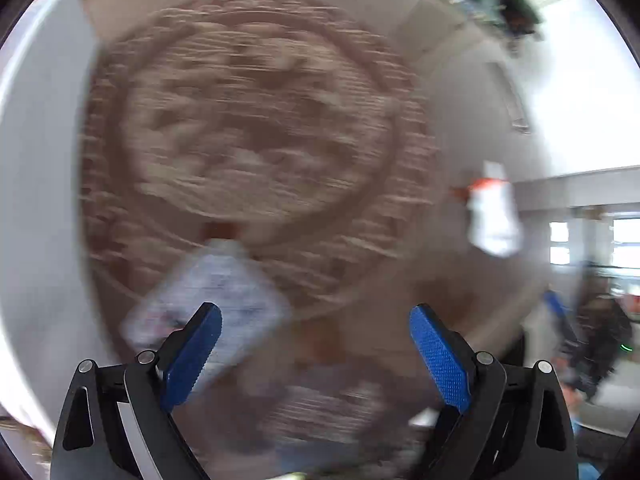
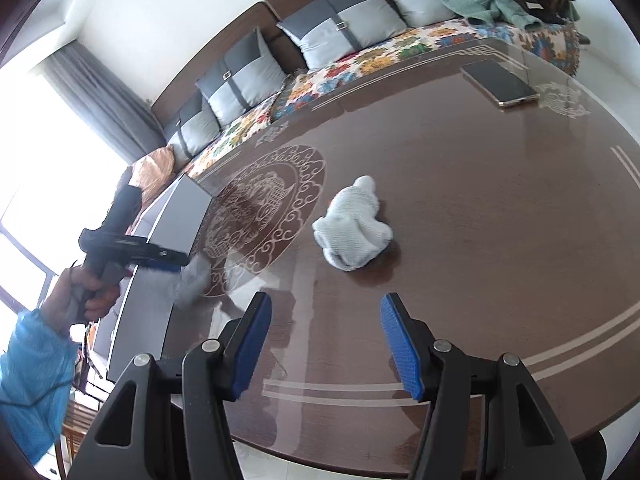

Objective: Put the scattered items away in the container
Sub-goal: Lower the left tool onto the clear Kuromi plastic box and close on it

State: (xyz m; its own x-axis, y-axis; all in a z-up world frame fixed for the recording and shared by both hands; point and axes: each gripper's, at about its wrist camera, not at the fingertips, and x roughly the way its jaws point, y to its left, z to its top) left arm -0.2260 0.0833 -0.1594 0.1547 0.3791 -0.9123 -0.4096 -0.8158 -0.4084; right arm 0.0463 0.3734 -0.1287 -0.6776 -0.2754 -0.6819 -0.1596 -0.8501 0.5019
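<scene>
Both claws (image 1: 316,344) (image 2: 326,340) gape empty; white box (image 2: 180,216) at table (image 2: 480,280) edge, contents hidden

One white cloth (image 2: 352,232), one phone (image 2: 502,82), one grey box (image 2: 178,216), four cushions (image 2: 240,76).

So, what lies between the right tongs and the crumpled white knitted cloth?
Nothing: in the right wrist view, only bare glossy brown table separates the open right tongs from the cloth.
</scene>
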